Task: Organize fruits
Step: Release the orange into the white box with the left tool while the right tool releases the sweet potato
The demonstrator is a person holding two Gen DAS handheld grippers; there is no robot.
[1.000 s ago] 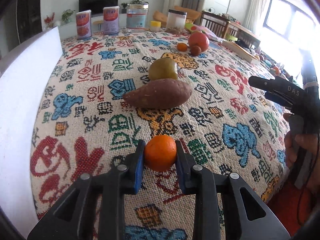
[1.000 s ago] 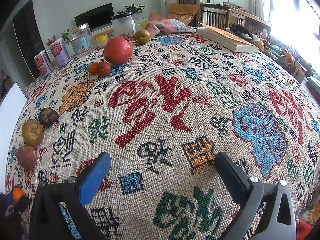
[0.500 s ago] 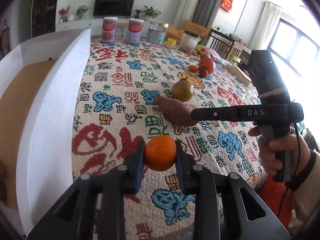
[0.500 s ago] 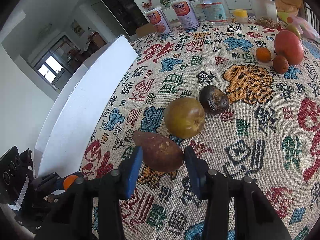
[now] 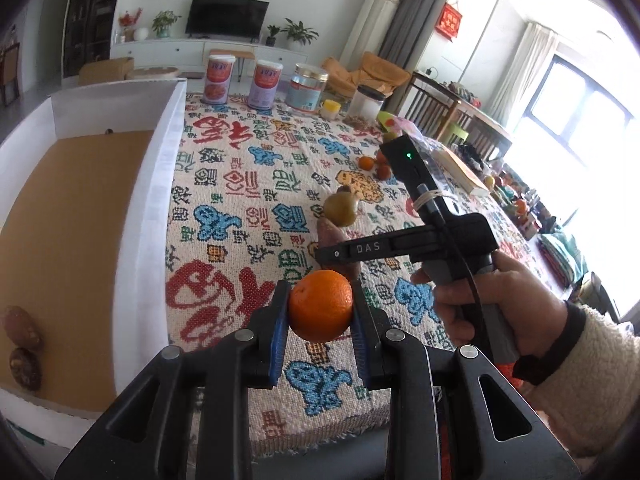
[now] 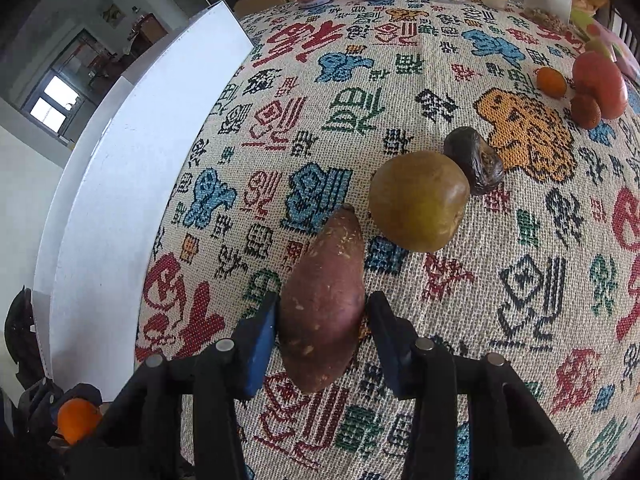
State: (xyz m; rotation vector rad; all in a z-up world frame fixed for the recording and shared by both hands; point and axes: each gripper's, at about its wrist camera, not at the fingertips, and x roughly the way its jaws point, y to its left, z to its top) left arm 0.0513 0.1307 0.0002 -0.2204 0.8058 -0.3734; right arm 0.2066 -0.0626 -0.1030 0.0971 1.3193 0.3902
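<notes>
Left gripper (image 5: 320, 312) is up off the cloth (image 5: 240, 208), tilted down, jaws pinching the orange (image 5: 320, 306) just beside the white box (image 5: 156, 216). Two brown fruits (image 5: 20, 344) sit in the box's near corner, half cut off by the frame edge. Right hand (image 5: 492, 300), cream sleeve (image 5: 592, 364) at the wrist, grips its handle with the tool pointing steeply down. Right gripper (image 6: 322, 324) straddles the sweet potato (image 6: 324, 300), jaws just closing in on it, pads at both flanks; the right pad's contact is hard to judge, so I cannot tell whether it is truly gripped. The potato lies on the cloth, tip near the green pear (image 6: 418, 200), a dark wrinkled fruit (image 6: 474, 160) touching the pear. From the left view, the tool hides most of the potato.
</notes>
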